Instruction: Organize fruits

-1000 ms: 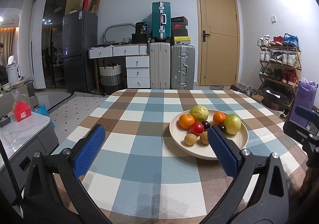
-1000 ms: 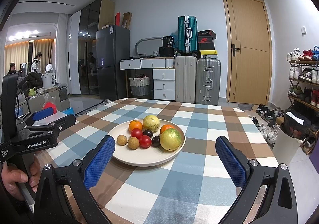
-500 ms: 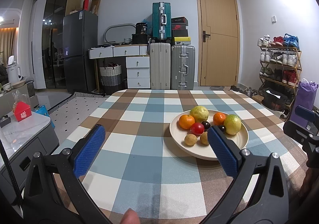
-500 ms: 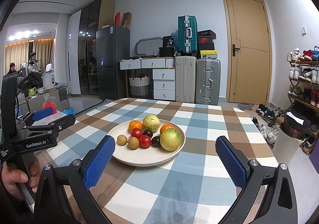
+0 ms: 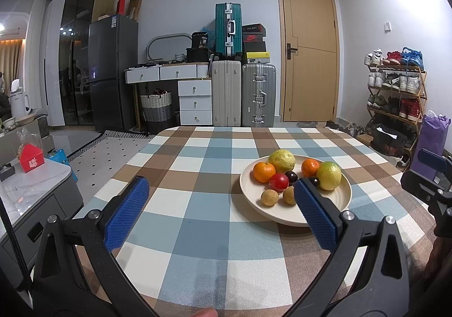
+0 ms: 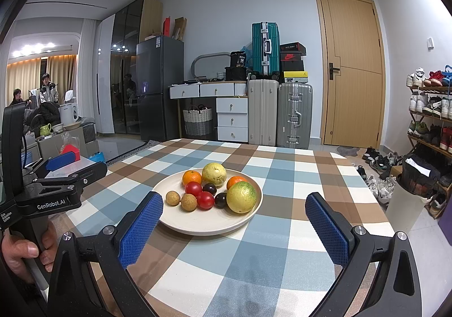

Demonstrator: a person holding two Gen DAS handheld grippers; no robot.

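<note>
A cream plate [image 6: 197, 225] [image 5: 288, 218] on the checked tablecloth holds a yellow-green guava [image 6: 214, 174], a green-yellow citrus [image 6: 241, 197], two oranges [image 6: 191, 177], two red tomatoes [image 6: 205, 200], dark plums [image 6: 220, 200] and two small tan longans [image 6: 173, 198]. My left gripper [image 5: 219, 214] is open and empty, near the table's front, the plate to its right. My right gripper [image 6: 234, 228] is open and empty, just short of the plate.
The checked table [image 5: 197, 204] reaches to a far edge. Behind it stand suitcases [image 5: 243, 94], white drawers [image 5: 195, 102], a fridge [image 5: 110, 71] and a door [image 5: 309, 48]. A shoe rack [image 5: 395, 96] is at the right, a low grey cabinet [image 5: 31, 198] at the left.
Both grippers and the fruit hold nearly still. A fingertip shows at the bottom edge of the left wrist view.
</note>
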